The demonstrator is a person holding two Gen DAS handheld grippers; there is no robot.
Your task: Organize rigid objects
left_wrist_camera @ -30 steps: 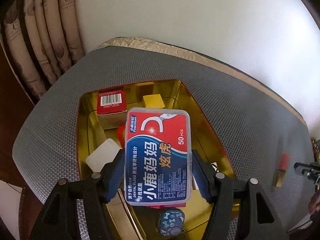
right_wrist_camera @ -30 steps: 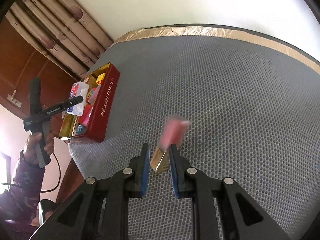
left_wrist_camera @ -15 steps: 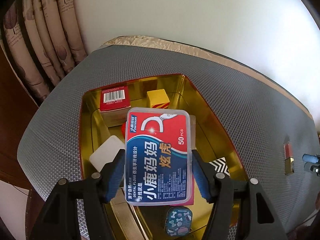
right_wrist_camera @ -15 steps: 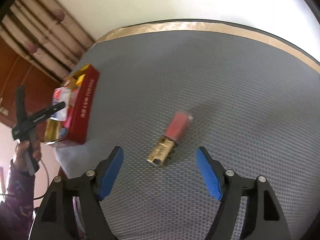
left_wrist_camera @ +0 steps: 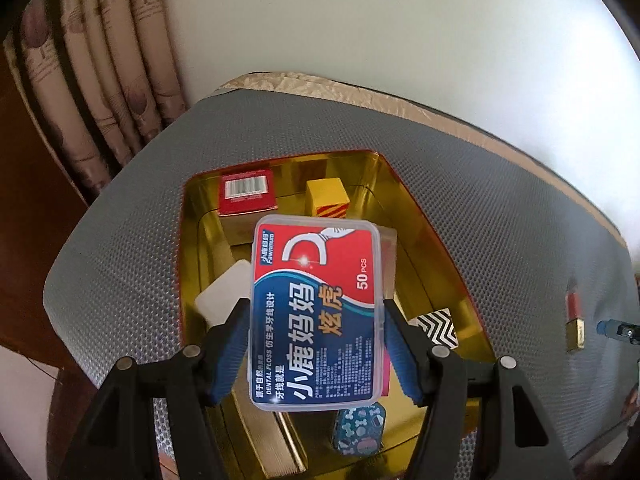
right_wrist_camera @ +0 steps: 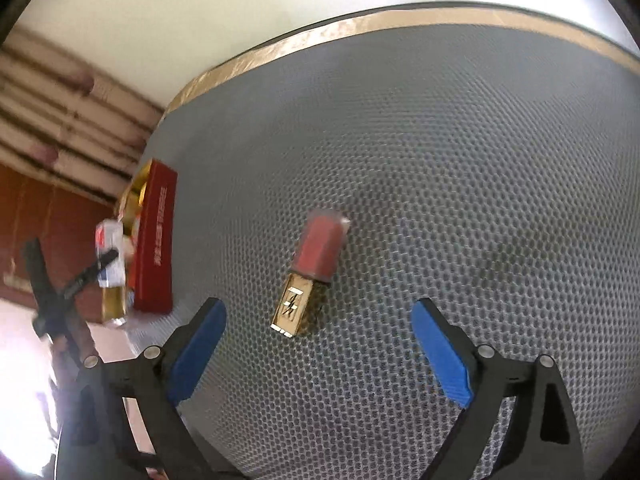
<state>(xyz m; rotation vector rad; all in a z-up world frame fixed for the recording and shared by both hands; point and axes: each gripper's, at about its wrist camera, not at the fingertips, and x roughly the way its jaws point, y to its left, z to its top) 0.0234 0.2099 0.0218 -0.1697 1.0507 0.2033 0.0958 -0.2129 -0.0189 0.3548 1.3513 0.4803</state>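
Note:
My left gripper (left_wrist_camera: 316,344) is shut on a clear dental floss box (left_wrist_camera: 316,312) with a red and blue label, held above the gold-lined red tin (left_wrist_camera: 436,236). The tin holds a red barcode box (left_wrist_camera: 246,192), a yellow block (left_wrist_camera: 326,198), a white piece (left_wrist_camera: 224,292), a zigzag card (left_wrist_camera: 438,326) and a small patterned tin (left_wrist_camera: 360,428). My right gripper (right_wrist_camera: 318,354) is open wide just behind a red and gold lipstick (right_wrist_camera: 312,268) that lies on the grey mat. The lipstick also shows in the left wrist view (left_wrist_camera: 574,316).
The grey honeycomb mat (right_wrist_camera: 460,160) covers the table, with a tan border (right_wrist_camera: 360,28) at the far edge by a white wall. Curtains (left_wrist_camera: 100,80) hang at the left. The tin (right_wrist_camera: 156,240) stands at the mat's left edge in the right wrist view.
My right gripper opened and let go of the lipstick, which now lies on the mat; the gripper has backed off. My left gripper still holds the floss box over the tin.

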